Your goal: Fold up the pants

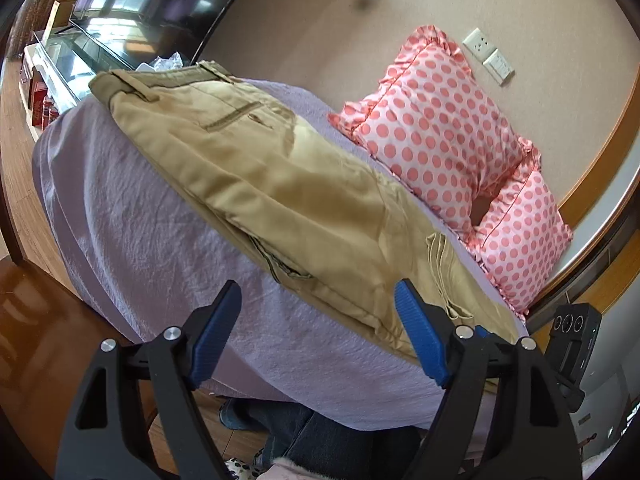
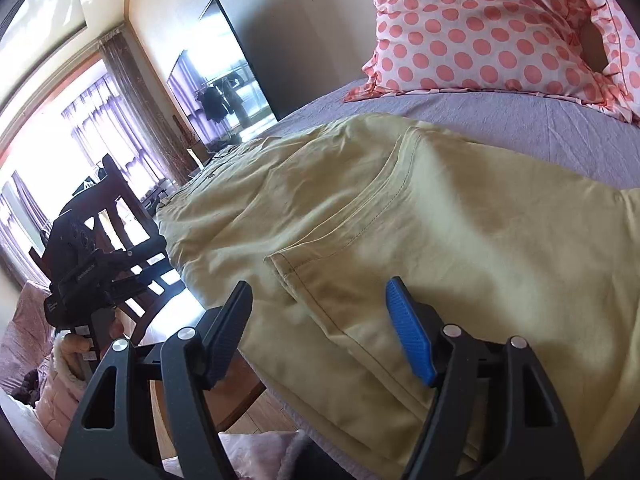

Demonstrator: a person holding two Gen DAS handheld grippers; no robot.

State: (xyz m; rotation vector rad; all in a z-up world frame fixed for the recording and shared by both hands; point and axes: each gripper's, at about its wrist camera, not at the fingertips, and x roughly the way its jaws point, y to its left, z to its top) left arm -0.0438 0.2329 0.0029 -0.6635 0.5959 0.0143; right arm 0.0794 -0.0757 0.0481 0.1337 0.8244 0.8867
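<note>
Khaki pants (image 1: 280,184) lie folded lengthwise on a lilac bed sheet (image 1: 132,232), waistband at the far end, leg hems near me. My left gripper (image 1: 318,296) is open and empty, hovering above the near edge of the pants. The pants also fill the right wrist view (image 2: 420,216), with a hem edge just ahead. My right gripper (image 2: 320,292) is open and empty, low over that near hem edge. The other gripper's body shows at the right edge of the left wrist view (image 1: 572,344) and at the left in the right wrist view (image 2: 80,264).
Two pink polka-dot pillows (image 1: 436,120) lean on the wall behind the pants; one also shows in the right wrist view (image 2: 480,28). A television (image 1: 160,0) stands past the bed's far end. A dark wooden chair (image 2: 128,216) is beside the bed. My legs (image 1: 312,436) are below the bed edge.
</note>
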